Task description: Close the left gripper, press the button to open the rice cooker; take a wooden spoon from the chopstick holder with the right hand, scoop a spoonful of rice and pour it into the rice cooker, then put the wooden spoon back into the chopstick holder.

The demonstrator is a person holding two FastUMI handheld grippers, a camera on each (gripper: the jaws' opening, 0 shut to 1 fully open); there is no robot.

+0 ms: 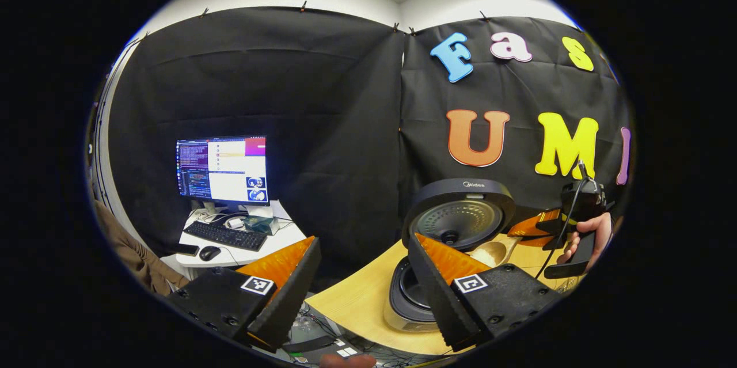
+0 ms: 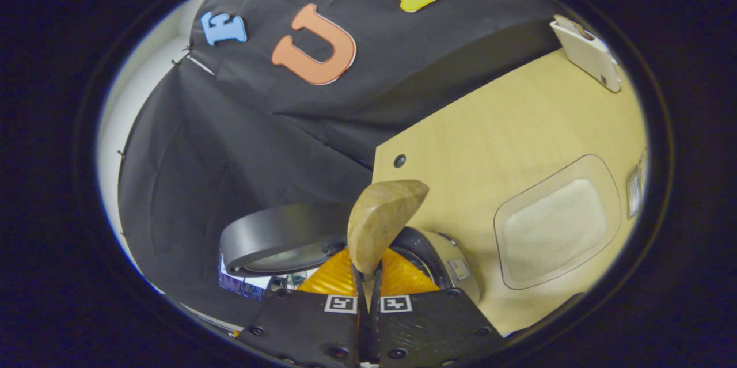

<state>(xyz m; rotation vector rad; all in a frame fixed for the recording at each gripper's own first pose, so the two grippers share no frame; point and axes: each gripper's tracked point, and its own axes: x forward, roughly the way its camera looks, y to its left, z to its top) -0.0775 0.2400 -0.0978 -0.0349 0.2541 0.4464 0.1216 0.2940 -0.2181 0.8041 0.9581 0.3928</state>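
Observation:
The rice cooker (image 1: 410,296) stands on the wooden table with its round lid (image 1: 458,212) raised. My left gripper (image 1: 363,281) is open and empty, its fingers to either side of the table's near corner, just left of the cooker. A hand holds my right gripper (image 1: 532,230) to the right of the cooker; it is shut on the wooden spoon (image 1: 489,253). In the right gripper view the spoon's bowl (image 2: 383,221) sticks out from my right gripper (image 2: 368,276), over the cooker's rim (image 2: 437,258) beside the lid (image 2: 282,238). Whether the spoon carries rice I cannot tell.
A clear shallow container of rice (image 2: 555,221) lies on the table (image 2: 489,143) right of the cooker. A white box (image 2: 587,54) stands at the table's far edge. Left of the table a white desk holds a monitor (image 1: 223,169), a keyboard (image 1: 224,235) and a mouse (image 1: 209,253).

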